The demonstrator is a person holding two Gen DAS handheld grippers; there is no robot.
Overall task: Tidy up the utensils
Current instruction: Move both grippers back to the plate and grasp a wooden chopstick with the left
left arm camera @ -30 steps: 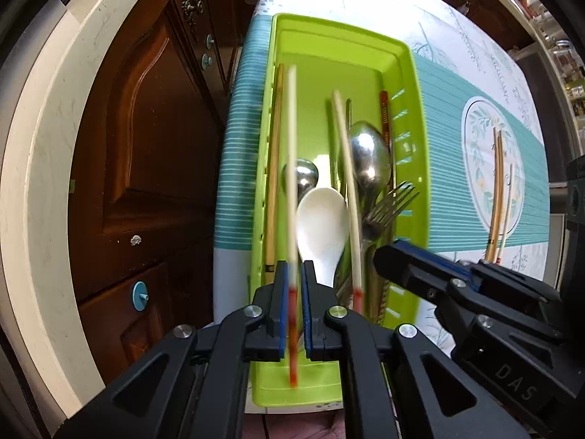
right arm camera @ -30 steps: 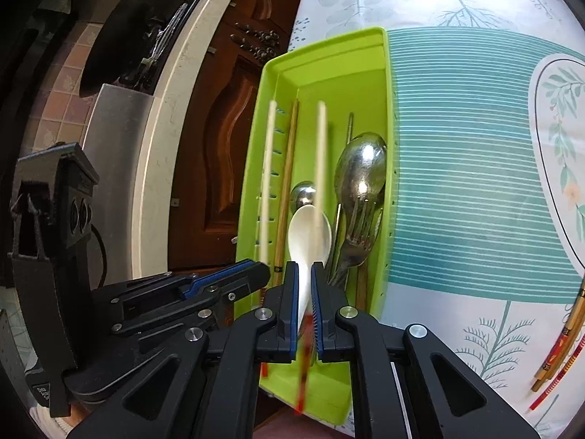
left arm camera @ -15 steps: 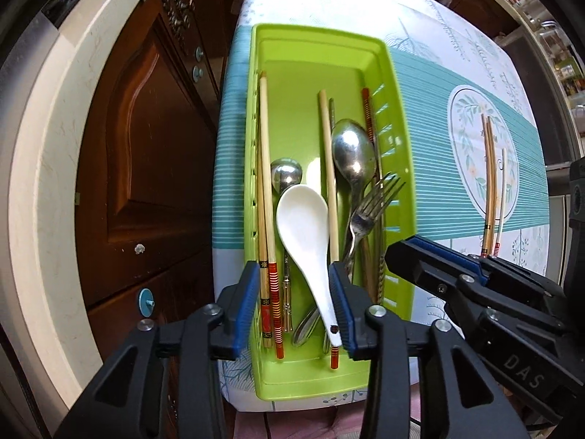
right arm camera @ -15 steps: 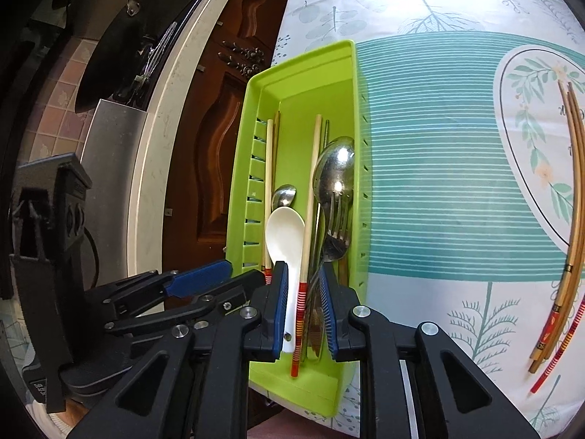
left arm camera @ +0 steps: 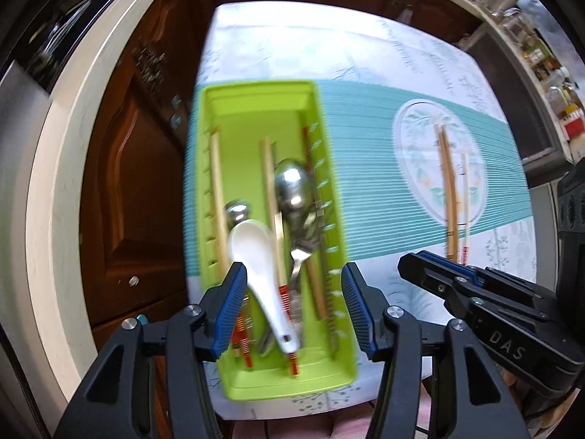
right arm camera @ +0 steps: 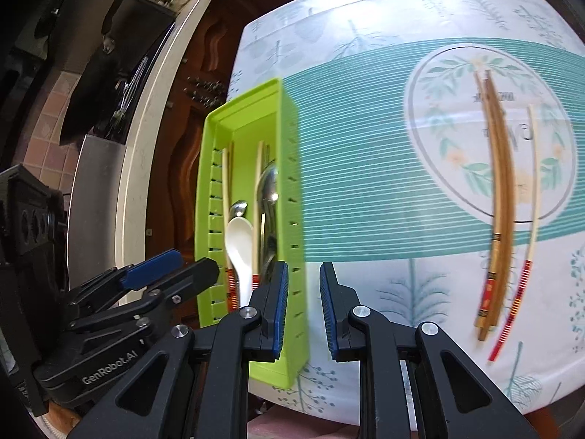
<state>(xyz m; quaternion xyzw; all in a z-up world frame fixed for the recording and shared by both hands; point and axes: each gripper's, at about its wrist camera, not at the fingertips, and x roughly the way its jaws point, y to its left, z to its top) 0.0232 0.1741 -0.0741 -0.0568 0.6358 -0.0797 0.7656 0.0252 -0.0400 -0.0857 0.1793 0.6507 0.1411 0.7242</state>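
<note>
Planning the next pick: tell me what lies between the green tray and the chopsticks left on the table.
Only bare striped tablecloth lies between the green tray and the chopsticks; the right wrist view shows this best.

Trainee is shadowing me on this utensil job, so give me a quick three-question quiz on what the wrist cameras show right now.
1. True or false: the left gripper holds a chopstick.
2. Where do the loose chopsticks lie: A) in the green tray, B) on the tablecloth's round leaf print, C) on the floor?
3. Fill in: the white spoon lies in the ____.

Key: 1 false, its jaws have just been opening and grip nothing; 2 B; 3 green tray.
</note>
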